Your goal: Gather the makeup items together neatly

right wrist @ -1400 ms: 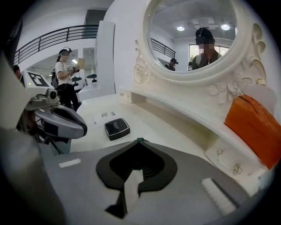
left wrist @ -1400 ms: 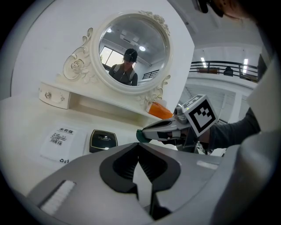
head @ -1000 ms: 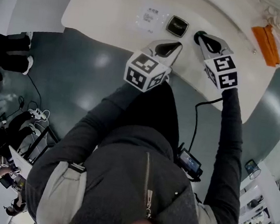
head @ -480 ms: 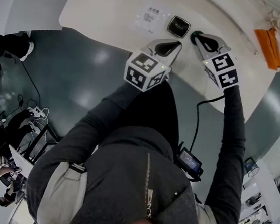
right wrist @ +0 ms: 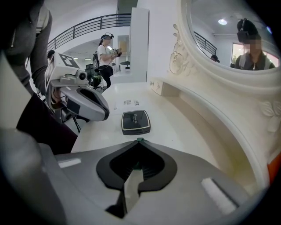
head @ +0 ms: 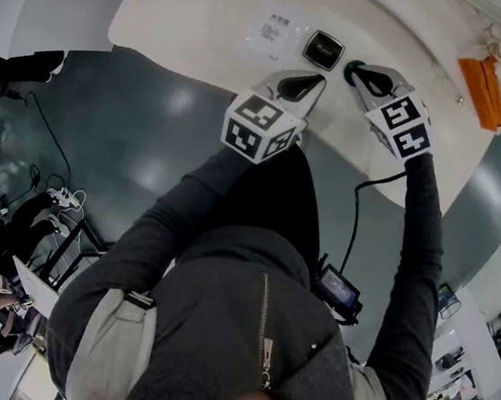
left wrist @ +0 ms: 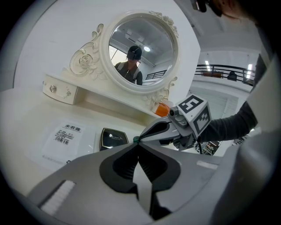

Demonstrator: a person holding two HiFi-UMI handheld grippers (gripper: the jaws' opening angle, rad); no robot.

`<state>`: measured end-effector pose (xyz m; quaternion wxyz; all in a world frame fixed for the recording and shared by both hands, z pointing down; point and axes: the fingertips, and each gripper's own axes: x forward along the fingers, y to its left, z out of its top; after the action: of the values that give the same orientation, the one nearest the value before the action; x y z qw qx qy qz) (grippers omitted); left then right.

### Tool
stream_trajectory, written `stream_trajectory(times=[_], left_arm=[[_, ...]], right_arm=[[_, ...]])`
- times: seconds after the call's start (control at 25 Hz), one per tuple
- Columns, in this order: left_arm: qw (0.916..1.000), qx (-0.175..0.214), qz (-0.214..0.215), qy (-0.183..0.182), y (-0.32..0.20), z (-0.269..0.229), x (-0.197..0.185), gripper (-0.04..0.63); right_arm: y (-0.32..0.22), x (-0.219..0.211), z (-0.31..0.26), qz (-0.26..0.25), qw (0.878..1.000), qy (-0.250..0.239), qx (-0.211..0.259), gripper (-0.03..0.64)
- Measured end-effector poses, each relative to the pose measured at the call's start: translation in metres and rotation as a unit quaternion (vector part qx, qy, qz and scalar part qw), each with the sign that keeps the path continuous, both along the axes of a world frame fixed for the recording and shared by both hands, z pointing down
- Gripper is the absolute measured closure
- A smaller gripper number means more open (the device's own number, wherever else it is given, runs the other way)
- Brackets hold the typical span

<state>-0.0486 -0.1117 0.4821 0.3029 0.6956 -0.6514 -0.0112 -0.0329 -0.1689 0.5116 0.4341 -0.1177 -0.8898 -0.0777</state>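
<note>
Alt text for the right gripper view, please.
The right tool, jaws closed with a small green item at their tip, points along a white vanity top toward a black compact. The left tool sits at left; a mirror rises at right.

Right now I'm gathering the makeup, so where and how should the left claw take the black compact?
Across two opposite edges of the black compact, coming down from above. It lies flat and lid-up on the vanity top and is thin, so only its low rim offers purchase. The near and far edges look freest: the white packet lies beside one side.
</note>
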Motion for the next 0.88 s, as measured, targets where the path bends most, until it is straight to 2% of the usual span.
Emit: stream_trajectory(times=[0.6,0.88], left_arm=[[1.0000,-0.003,0.000,-0.001,0.002,0.002,0.001,0.586],[1.0000,-0.001,0.000,-0.002,0.002,0.001,0.002,0.586]], right_arm=[[0.002,-0.002,0.010,-0.047,0.999,0.008,0.017,0.613],[0.001,-0.003,0.011,-0.032,0.999,0.008,0.008,0.609]])
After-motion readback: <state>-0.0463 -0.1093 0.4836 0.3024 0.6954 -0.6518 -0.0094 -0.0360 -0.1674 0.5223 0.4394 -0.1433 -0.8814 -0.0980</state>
